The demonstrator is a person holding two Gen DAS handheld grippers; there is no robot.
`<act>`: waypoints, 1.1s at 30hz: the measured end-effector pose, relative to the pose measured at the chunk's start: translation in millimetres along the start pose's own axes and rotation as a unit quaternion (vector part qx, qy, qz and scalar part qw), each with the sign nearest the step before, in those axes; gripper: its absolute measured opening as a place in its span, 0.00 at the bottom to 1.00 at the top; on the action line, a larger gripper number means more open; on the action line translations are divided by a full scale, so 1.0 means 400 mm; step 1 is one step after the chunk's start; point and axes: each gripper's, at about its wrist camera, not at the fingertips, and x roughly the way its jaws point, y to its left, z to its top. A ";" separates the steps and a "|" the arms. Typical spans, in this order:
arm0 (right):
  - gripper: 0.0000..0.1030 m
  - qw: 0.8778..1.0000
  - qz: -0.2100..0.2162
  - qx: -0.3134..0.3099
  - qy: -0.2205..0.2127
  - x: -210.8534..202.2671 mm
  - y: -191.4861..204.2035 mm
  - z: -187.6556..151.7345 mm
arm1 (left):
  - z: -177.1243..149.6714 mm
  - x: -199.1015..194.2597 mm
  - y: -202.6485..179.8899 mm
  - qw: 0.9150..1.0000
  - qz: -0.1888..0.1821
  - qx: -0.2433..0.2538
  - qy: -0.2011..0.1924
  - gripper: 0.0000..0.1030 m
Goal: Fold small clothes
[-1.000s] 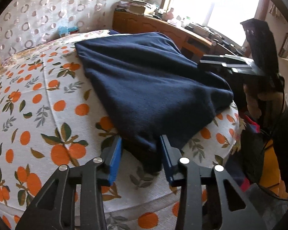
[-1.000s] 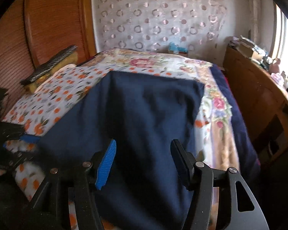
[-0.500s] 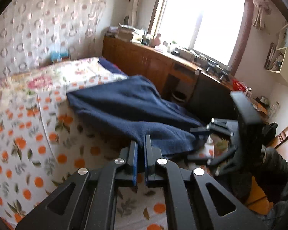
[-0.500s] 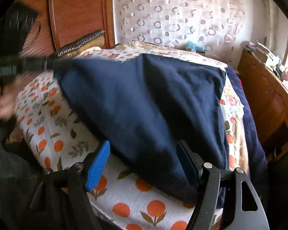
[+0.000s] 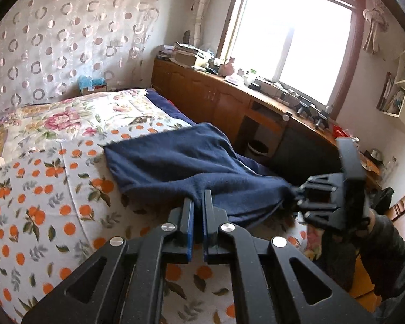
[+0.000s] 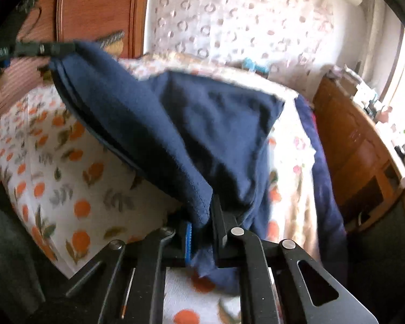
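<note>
A navy blue garment (image 5: 189, 167) lies partly on a bed with an orange-fruit sheet (image 5: 40, 202), and its near edge is lifted off the sheet. My left gripper (image 5: 198, 205) is shut on that edge at one corner. The right wrist view shows the same corner (image 6: 64, 54) raised at the upper left, held by the left gripper (image 6: 67, 47). The jaws of my right gripper (image 6: 205, 221) are closing, and the garment's (image 6: 175, 124) other near corner is pinched between the pads. The right gripper (image 5: 297, 199) also shows in the left wrist view, at the cloth's right end.
A long wooden cabinet (image 5: 202, 94) with clutter on top runs under the window along the bed's far side. A small bin (image 5: 257, 148) stands beside it. A wooden headboard (image 6: 94, 8) and a ring-patterned curtain (image 5: 54, 40) back the bed. A person's sleeve (image 5: 386, 240) is at right.
The left jaws closed on the garment's near edge and rose with it. The right jaws went from wide apart to closed on the other corner. The cloth's front edge now hangs between both grippers.
</note>
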 end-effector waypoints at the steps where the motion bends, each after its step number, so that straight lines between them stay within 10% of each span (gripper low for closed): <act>1: 0.09 1.000 -0.005 0.003 -0.017 -0.011 -0.008 0.024 | 0.008 0.003 0.008 1.000 0.004 -0.001 -0.003 0.05; 9: 0.09 0.998 -0.011 -0.005 -0.066 0.055 -0.068 0.219 | 0.116 0.091 0.116 0.999 0.032 -0.014 0.004 0.05; 26: 0.09 0.999 0.040 0.035 0.002 0.345 -0.169 0.349 | 0.163 0.321 0.279 0.993 0.066 -0.043 0.084 0.10; 33: 0.19 0.998 0.037 0.045 0.004 0.335 -0.183 0.389 | 0.176 0.276 0.271 0.995 0.067 -0.019 0.066 0.54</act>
